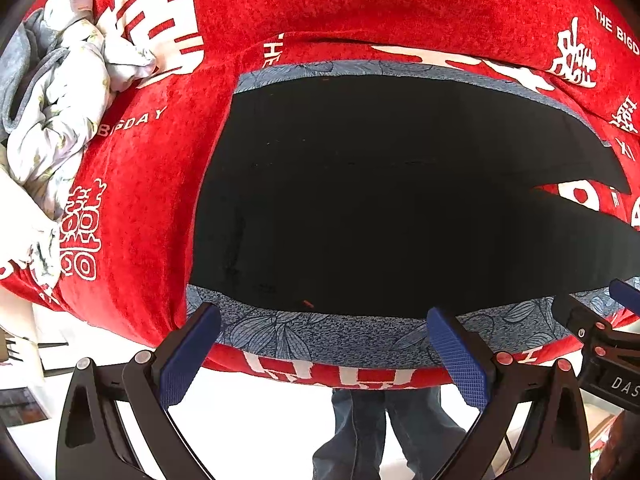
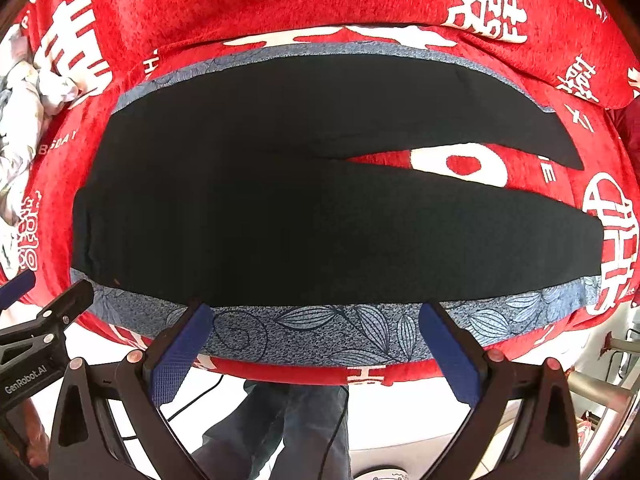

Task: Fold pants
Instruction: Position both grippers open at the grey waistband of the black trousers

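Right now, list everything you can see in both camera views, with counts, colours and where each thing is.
pants: one, black, spread flat on the mat, legs split toward the right.
mat: one, blue-grey leaf print, under the pants.
blanket: one, red with white characters, covering the surface.
bedding: one bundle, white floral and grey, crumpled at far left.
left gripper: one, black with blue pads, open, at the mat's near edge.
right gripper: one, same, open, at the near edge.

Black pants [image 2: 280, 208] on red-covered bed [image 2: 280, 4]
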